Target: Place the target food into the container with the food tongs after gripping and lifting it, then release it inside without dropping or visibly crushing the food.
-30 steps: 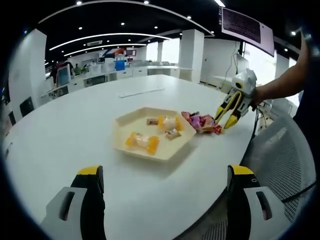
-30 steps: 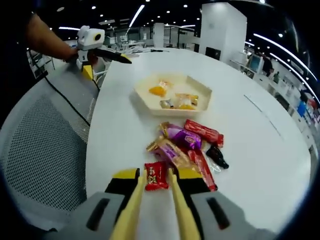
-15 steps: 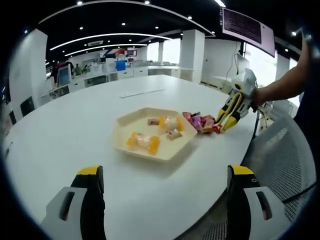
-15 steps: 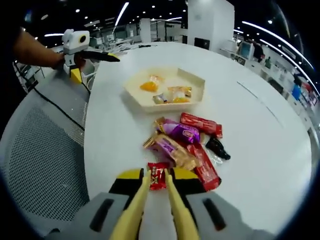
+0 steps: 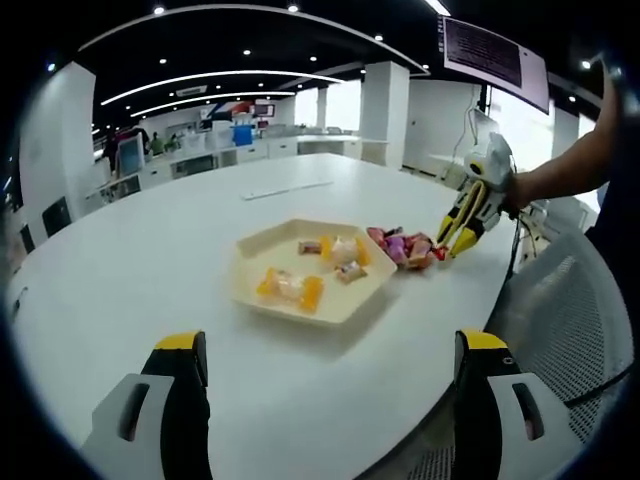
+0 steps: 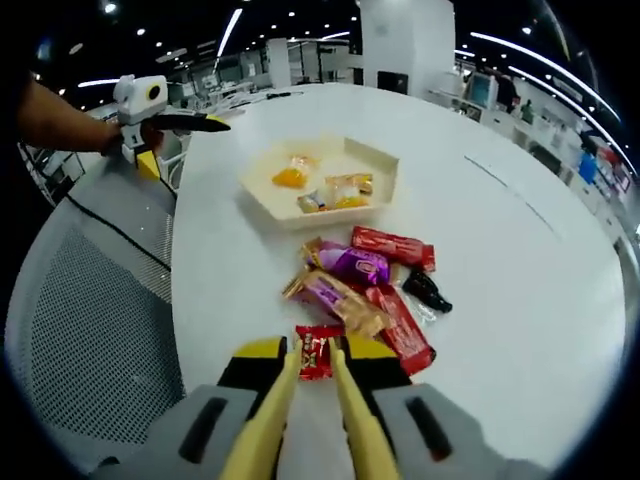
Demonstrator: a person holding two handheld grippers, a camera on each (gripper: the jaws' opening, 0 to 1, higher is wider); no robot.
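Right tool [image 6: 314, 352] has its yellow tongs clamped on a small red candy [image 6: 318, 352] at the near edge of the wrapper pile [image 6: 365, 290] on the white counter [image 6: 520, 270]. Beyond the pile sits the cream hexagonal tray [image 6: 318, 182], holding a few sweets. Left tool [image 5: 325, 400] hangs with jaws wide apart, near the counter's edge.

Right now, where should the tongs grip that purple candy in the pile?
Grip the purple candy across its plump middle, coming down from above. It lies flat on top of the pile, so its upper face is free, while a red bar and a tan wrapper crowd its sides.
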